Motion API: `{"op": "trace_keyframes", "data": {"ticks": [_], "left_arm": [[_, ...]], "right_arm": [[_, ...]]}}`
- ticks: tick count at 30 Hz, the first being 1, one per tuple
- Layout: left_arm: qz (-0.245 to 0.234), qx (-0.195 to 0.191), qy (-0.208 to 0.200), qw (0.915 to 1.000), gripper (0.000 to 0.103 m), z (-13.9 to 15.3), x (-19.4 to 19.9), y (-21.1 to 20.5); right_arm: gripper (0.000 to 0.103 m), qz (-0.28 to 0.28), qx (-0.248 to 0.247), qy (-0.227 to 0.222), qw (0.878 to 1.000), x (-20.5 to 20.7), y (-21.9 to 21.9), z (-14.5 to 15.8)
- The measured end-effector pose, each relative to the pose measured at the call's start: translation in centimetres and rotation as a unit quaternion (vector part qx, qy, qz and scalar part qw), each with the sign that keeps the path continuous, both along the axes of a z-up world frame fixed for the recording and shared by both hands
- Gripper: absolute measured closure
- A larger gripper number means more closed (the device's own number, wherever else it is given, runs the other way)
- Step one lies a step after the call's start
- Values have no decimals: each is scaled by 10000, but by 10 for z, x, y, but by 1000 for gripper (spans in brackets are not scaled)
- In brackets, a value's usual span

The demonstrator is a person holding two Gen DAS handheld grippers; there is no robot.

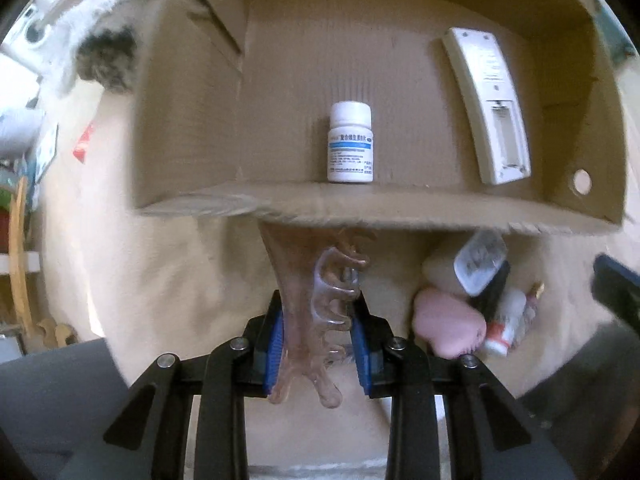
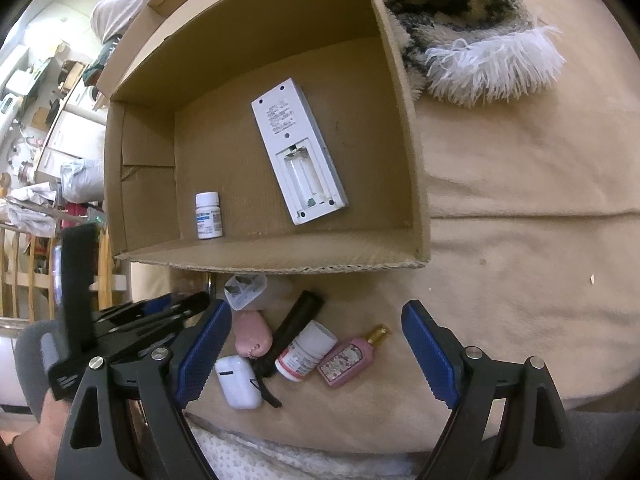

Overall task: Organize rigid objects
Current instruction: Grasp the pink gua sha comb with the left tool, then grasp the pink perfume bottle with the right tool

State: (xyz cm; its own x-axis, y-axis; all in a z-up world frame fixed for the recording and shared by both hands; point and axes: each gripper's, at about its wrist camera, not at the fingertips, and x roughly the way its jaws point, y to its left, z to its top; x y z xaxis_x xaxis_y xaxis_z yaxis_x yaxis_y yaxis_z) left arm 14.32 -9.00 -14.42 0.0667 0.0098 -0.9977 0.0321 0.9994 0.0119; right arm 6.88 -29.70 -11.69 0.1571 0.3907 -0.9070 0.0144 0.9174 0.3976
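Your left gripper (image 1: 316, 344) has its jaws squeezed on a see-through hair claw clip (image 1: 320, 320), just outside the near wall of the cardboard box (image 1: 360, 210). Inside the box, a white pill bottle (image 1: 350, 142) stands by that near wall, and a white remote (image 1: 486, 104) lies toward the right wall. Your right gripper (image 2: 316, 354) hangs with jaws wide apart, empty, above small things on the beige blanket (image 2: 520, 180).

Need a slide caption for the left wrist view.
Left gripper holds a clear hair claw clip before a cardboard box.
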Motion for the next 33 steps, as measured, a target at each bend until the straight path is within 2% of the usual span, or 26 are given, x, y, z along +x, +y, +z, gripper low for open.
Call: {"op": "trace_keyframes", "data": {"ticks": [4, 8, 10, 12, 14, 15, 17, 19, 21, 23, 28, 33], "left_arm": [[-141, 180, -229, 9995, 76, 17, -2, 5], [-13, 171, -250, 9995, 76, 14, -6, 9], [15, 135, -258, 9996, 76, 14, -9, 10], [-12, 171, -310, 9994, 76, 10, -14, 12], [-31, 155, -361, 9992, 76, 13, -19, 18], [-52, 155, -378, 9992, 76, 18, -42, 34], [-115, 250, -426, 9987, 76, 14, -62, 45], [-143, 365, -438, 9983, 76, 17, -70, 39], [-101, 465, -439, 9979, 76, 21, -76, 32], [-26, 544, -416, 9976, 76, 24, -81, 31], [189, 695, -254, 9971, 76, 15, -82, 36], [274, 777, -178, 9964, 76, 5, -80, 42]], "right_arm": [[11, 568, -290, 157, 9978, 4, 4, 1], [11, 1600, -868, 611, 9814, 5, 25, -14], [11, 2192, -1208, 753, 9652, -2, 43, -26], [11, 2905, -1628, 800, 9395, -12, 63, -37], [11, 3294, -2005, 839, 9188, -18, 74, -49], [11, 3372, -2079, 909, 9137, -19, 77, -57], [11, 3392, -2094, 1023, 9114, -18, 80, -68], [11, 3469, -2191, 1029, 9061, -19, 85, -76], [15, 3583, -2251, 941, 9012, -22, 89, -77], [38, 3623, -2138, 824, 9035, -22, 89, -74], [38, 3633, -1997, 735, 9071, -24, 82, -70], [38, 3677, -2088, 661, 9038, -24, 81, -65]]}}
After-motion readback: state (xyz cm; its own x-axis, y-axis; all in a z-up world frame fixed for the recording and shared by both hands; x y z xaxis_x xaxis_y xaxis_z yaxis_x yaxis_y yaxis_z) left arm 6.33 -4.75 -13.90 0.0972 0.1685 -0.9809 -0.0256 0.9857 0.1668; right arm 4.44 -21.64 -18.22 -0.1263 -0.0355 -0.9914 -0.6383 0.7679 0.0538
